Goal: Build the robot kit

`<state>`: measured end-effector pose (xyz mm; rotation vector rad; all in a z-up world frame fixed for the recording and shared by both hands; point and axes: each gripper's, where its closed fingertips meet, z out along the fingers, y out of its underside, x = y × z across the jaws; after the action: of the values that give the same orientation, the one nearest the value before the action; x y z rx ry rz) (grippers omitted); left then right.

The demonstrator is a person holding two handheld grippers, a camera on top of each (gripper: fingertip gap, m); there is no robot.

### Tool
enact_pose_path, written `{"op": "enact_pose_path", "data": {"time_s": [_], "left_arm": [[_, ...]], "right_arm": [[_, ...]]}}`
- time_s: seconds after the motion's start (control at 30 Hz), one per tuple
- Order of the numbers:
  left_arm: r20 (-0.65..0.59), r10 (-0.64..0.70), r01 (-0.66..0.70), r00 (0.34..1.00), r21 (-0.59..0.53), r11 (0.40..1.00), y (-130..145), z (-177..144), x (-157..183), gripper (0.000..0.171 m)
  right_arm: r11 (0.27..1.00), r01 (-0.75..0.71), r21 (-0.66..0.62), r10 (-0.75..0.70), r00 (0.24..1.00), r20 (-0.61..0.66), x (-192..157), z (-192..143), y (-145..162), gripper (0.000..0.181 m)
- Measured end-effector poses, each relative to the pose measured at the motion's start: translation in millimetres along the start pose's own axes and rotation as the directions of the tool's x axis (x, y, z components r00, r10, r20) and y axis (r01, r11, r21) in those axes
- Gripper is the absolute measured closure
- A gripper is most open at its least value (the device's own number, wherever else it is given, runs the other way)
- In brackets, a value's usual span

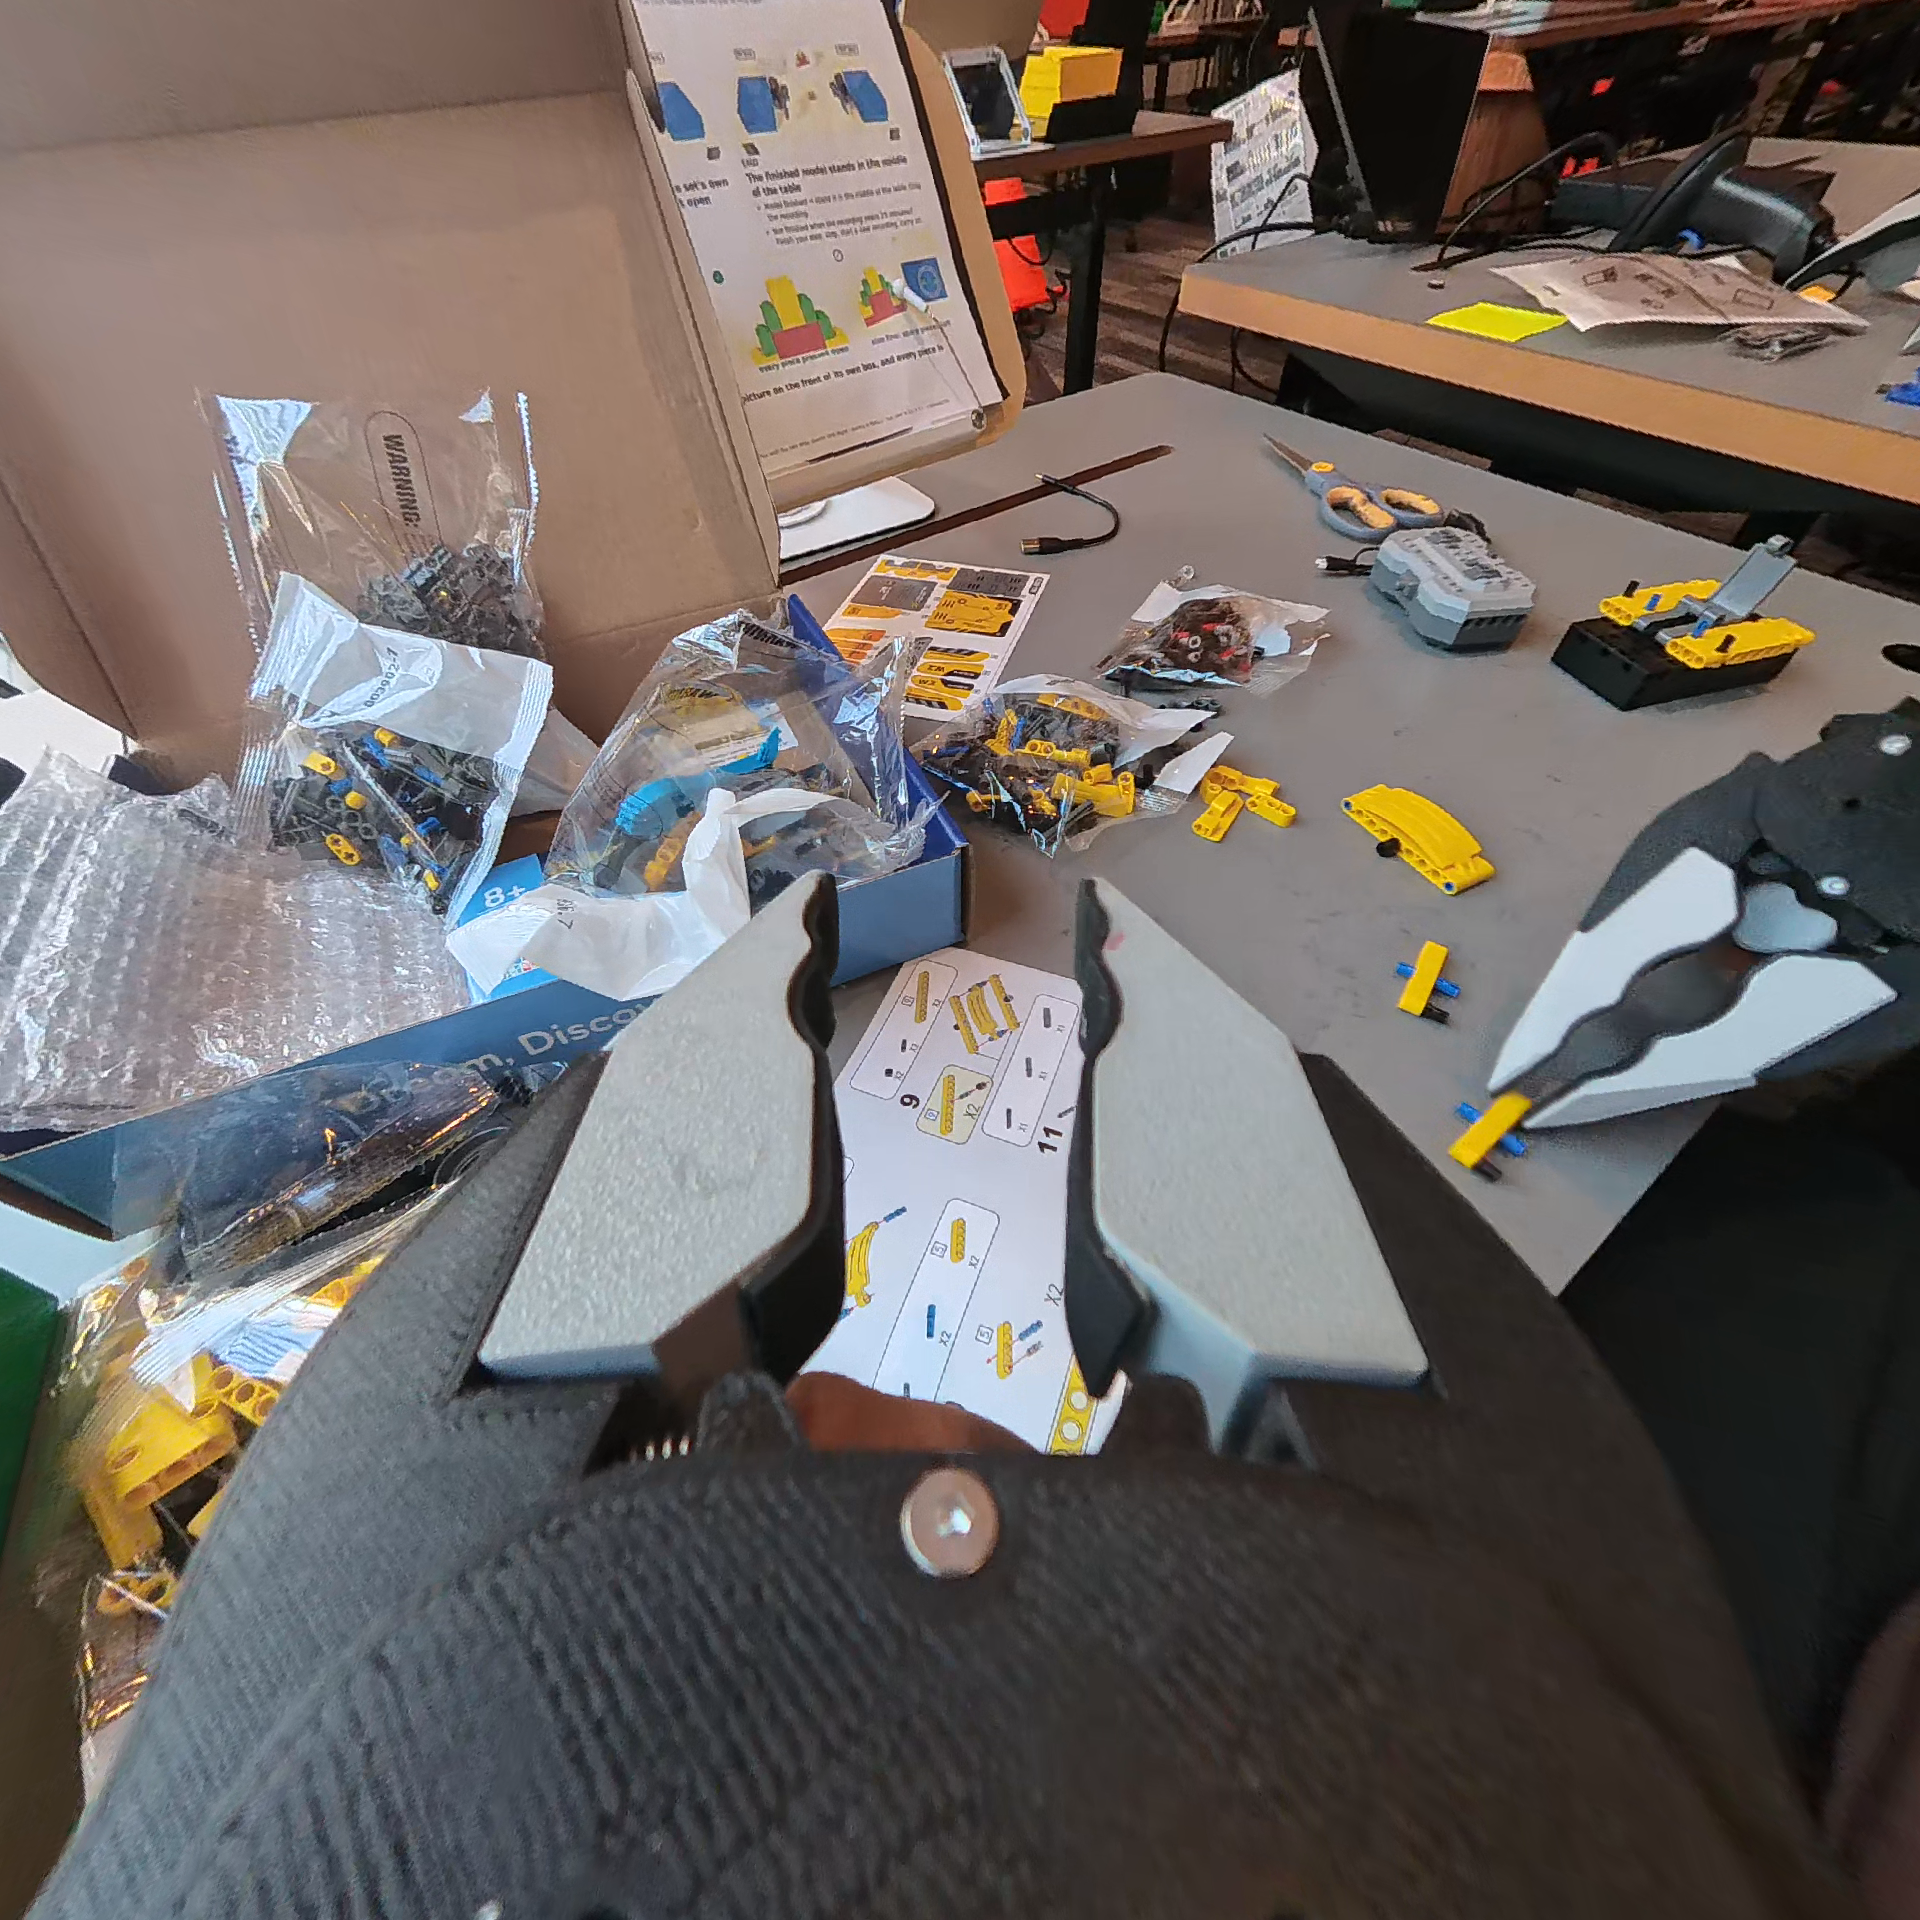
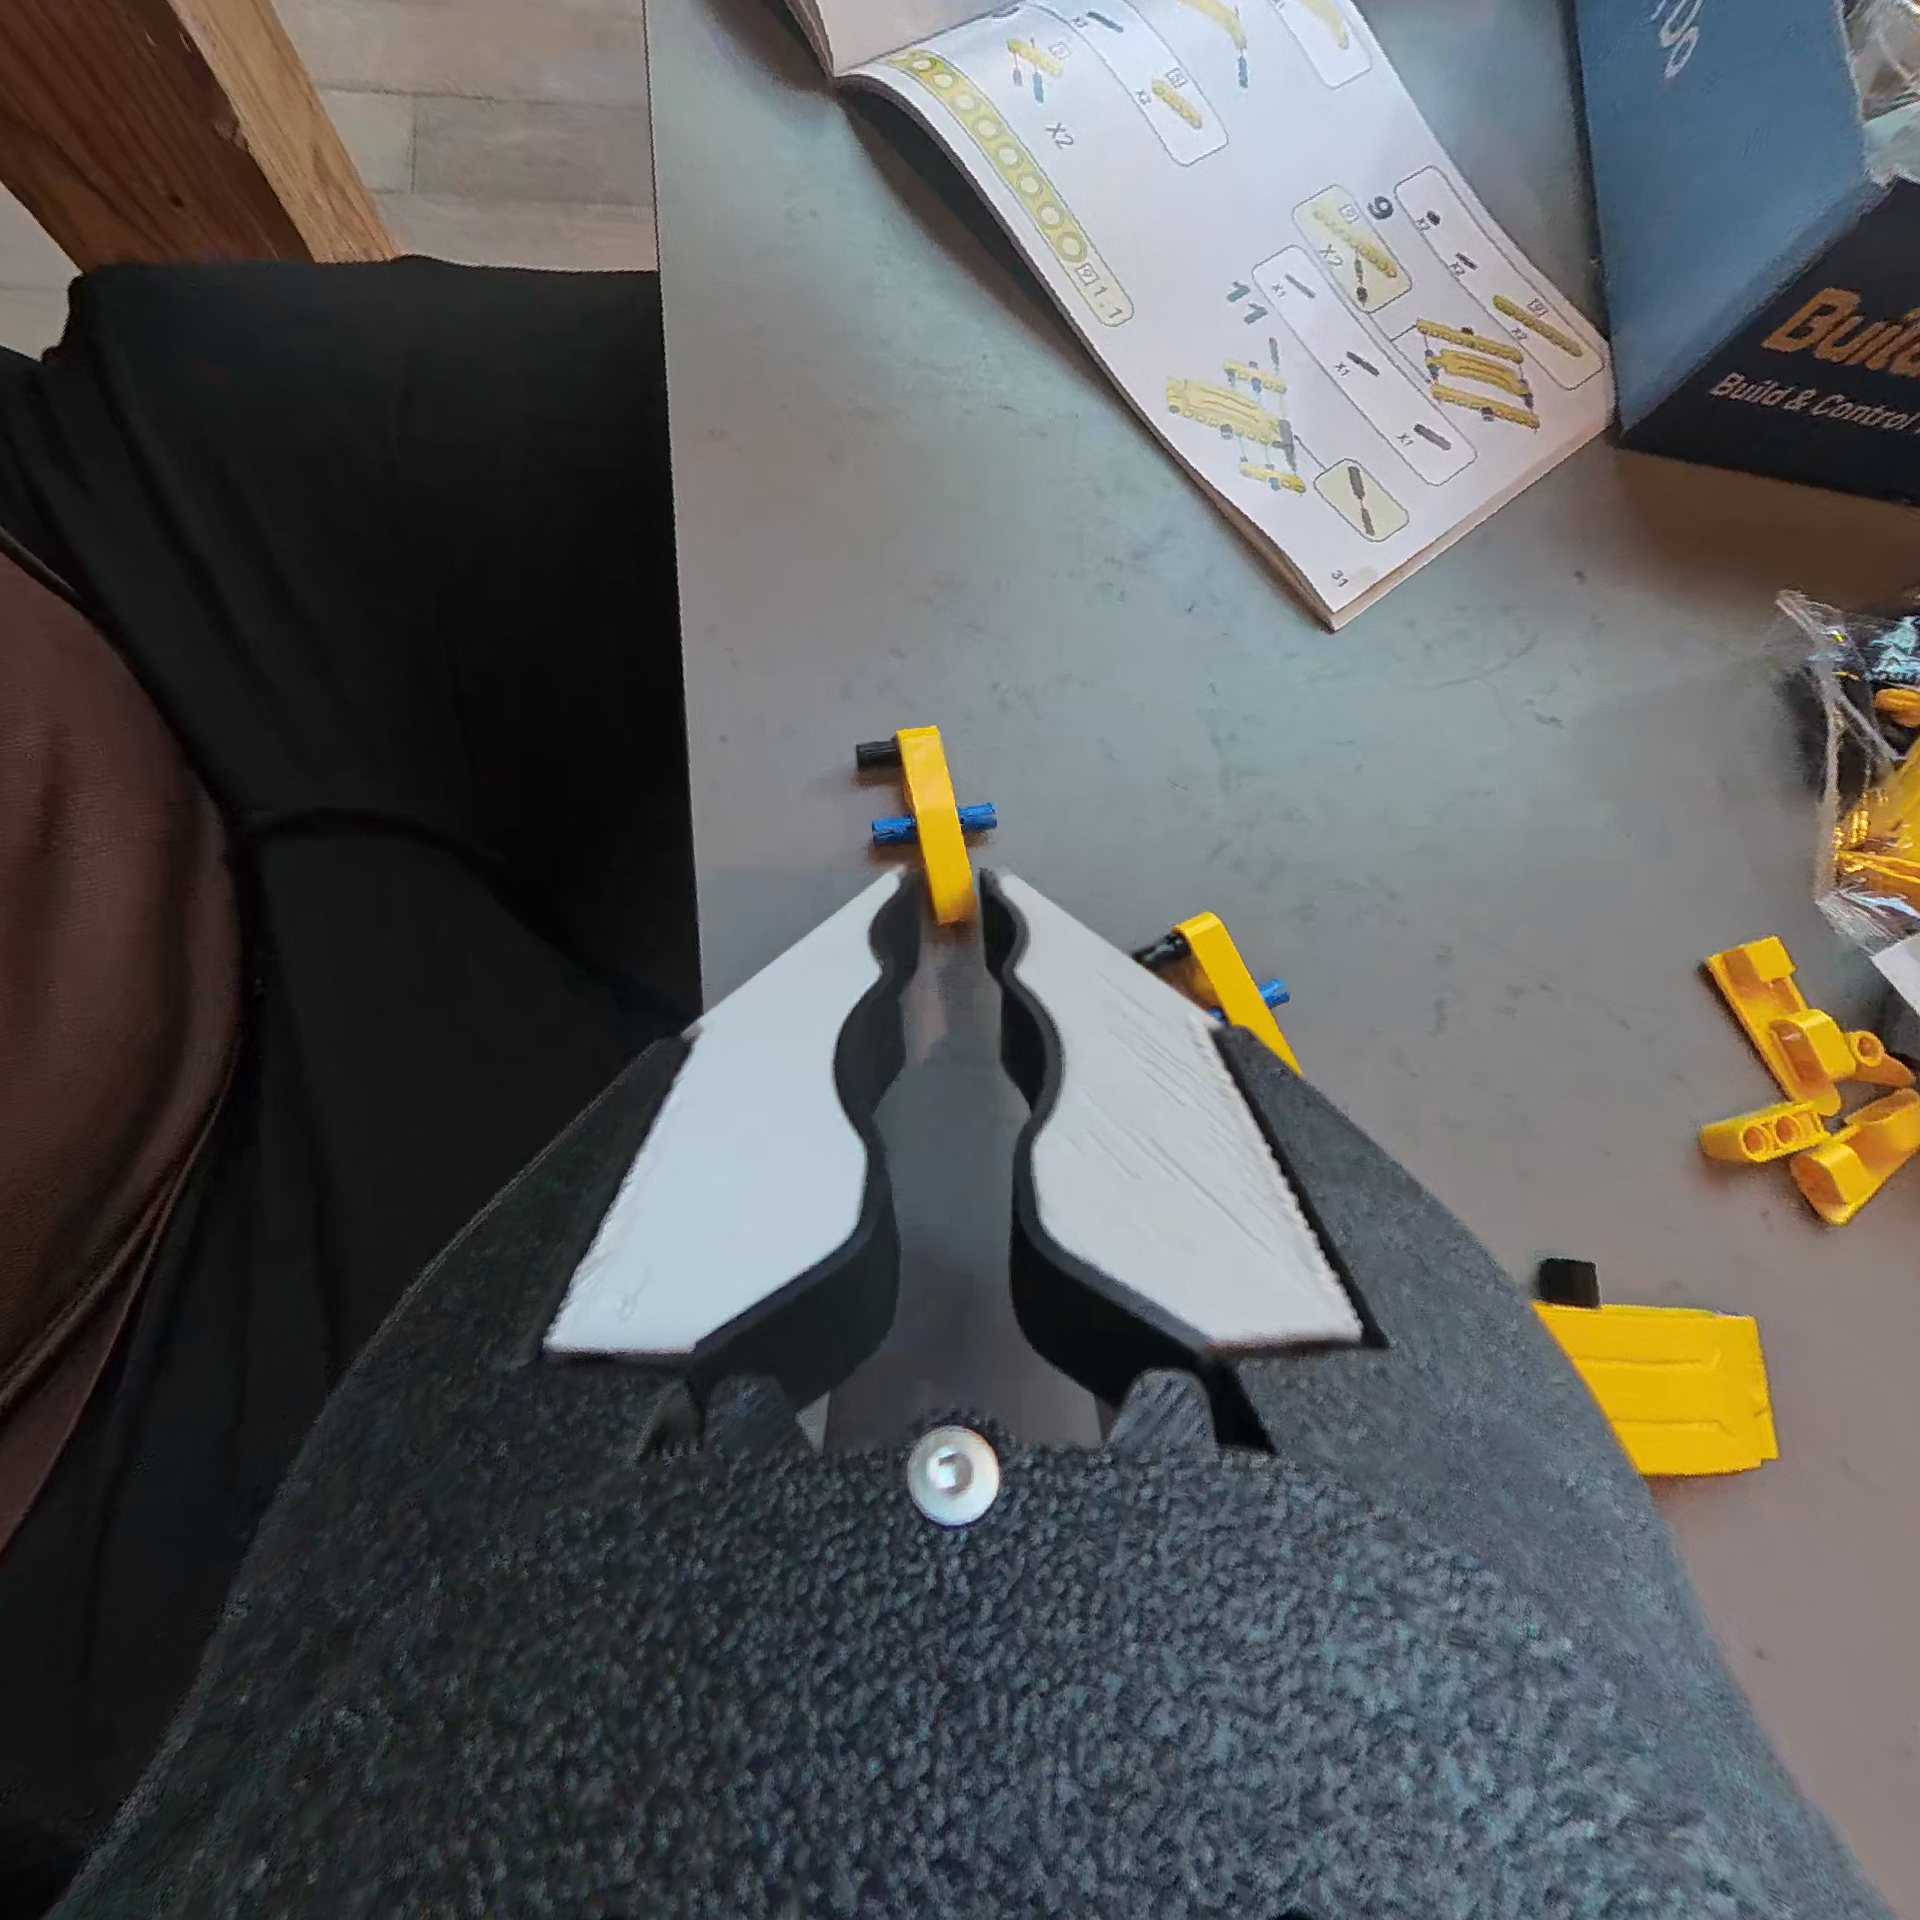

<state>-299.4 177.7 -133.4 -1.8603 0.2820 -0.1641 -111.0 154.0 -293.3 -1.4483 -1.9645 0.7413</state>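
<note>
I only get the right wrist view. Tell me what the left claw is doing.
Observer: The left claw is open and holds nothing; it hangs above the instruction booklet.
Operator: My right claw is shut on the yellow beam. Report where the part-built model is.
Observer: A black-and-yellow assembly stands at the table's far side, beside a grey box.
Operator: Name any tools lying out.
Observer: Scissors lie just beyond that grey box, blades closed.
</note>
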Motion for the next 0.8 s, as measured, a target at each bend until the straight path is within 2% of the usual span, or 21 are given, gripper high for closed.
{"op": "enact_pose_path", "data": {"time_s": [0.53, 0.8], "left_arm": [[0.004, -0.001, 0.001, 1.000, -0.002, 1.000, 0.5, -0.7, -2.1, 0.128], [0.014, -0.011, 0.011, 1.000, 0.011, 1.000, -2.5, -4.2, -6.7, 0.129]], "right_arm": [[1.000, 0.019, 0.000, -0.019, 1.000, 0.008, 1.1, -7.6, 7.4, 0.173], [0.999, -0.024, 0.035, 0.023, 0.999, 0.022, 8.4, -19.6, 12.2, 0.174]]}}
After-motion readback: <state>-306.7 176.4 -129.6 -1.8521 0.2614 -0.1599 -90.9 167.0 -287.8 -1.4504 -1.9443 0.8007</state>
